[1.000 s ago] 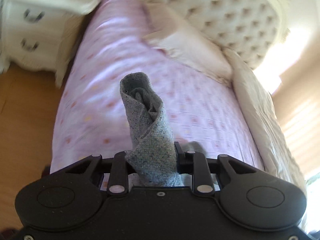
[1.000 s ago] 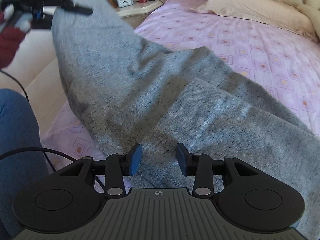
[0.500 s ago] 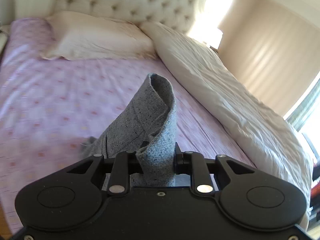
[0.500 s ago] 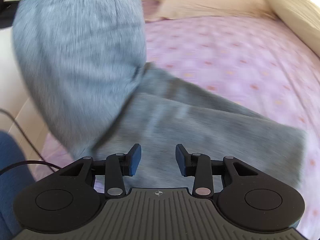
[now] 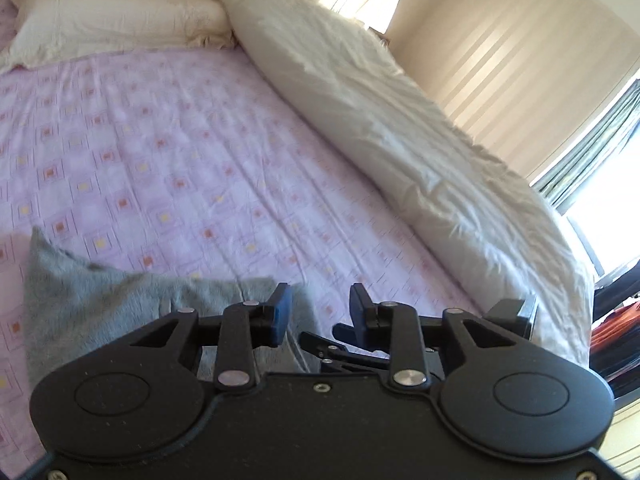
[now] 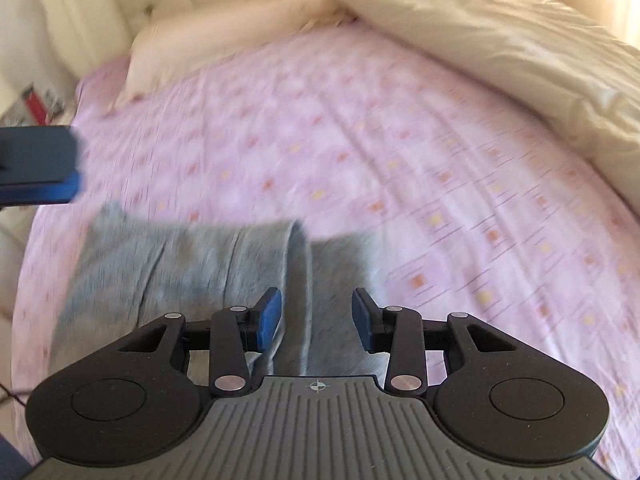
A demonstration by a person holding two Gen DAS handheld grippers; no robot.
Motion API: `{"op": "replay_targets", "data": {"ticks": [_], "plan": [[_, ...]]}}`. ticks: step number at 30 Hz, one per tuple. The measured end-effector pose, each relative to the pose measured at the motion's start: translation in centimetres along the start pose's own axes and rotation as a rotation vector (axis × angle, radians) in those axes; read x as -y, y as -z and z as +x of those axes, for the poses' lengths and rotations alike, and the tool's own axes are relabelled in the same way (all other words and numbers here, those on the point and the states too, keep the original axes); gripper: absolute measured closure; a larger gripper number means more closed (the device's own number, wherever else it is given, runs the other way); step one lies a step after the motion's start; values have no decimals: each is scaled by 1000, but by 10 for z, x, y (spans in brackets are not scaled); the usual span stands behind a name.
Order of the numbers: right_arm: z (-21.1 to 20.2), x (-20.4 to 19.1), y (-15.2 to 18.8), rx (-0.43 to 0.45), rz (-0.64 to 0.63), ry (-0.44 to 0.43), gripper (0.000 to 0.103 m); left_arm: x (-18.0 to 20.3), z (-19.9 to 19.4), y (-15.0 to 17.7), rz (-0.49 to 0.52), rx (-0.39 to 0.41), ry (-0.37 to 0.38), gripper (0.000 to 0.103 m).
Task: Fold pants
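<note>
Bed (image 5: 168,152) | left tongs (image 5: 318,314) just opened — empty | right tongs (image 6: 316,322) parted, seemingly empty

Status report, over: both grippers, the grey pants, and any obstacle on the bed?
Left gripper jaws just opened, empty. Right gripper open above the pants, gripping nothing. Pants folded over on pink sheet. No obstacle seen.

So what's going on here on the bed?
A person with a gripper in each hand is folding grey pants on a pink bedsheet. The left gripper, its jaws just opening, now holds nothing; the pants lie on the sheet. The right gripper hovers open over them, gripping nothing.
</note>
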State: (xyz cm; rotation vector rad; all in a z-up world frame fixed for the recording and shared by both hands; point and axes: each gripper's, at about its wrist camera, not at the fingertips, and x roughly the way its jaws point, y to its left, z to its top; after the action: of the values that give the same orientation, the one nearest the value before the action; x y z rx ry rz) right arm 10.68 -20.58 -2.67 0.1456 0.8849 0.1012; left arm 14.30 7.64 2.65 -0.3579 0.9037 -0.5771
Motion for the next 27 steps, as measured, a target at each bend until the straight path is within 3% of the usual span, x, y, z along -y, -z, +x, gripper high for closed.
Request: {"op": "replay_targets", "data": {"ticks": [3, 5, 8, 12, 19, 24, 27], "plan": [[-7, 12, -4, 50, 78, -77, 64, -11, -21, -5, -25, 25, -54, 58], [3, 24, -3, -2, 193, -201, 59, -29, -30, -1, -55, 25, -123, 51], [23, 36, 1, -108, 350, -336, 54, -67, -41, 15, -125, 1, -244, 50], [30, 27, 10, -174, 340, -267, 51, -121, -45, 46, -267, -81, -305, 50], [45, 15, 24, -283, 306, -250, 48, -162, -47, 82, -350, -103, -360, 50], [38, 11, 25, -267, 279, -211, 47, -154, -50, 79, -302, -55, -376, 50], [28, 15, 24, -216, 259, -132, 44, -152, -51, 82, -284, -51, -349, 50]]}}
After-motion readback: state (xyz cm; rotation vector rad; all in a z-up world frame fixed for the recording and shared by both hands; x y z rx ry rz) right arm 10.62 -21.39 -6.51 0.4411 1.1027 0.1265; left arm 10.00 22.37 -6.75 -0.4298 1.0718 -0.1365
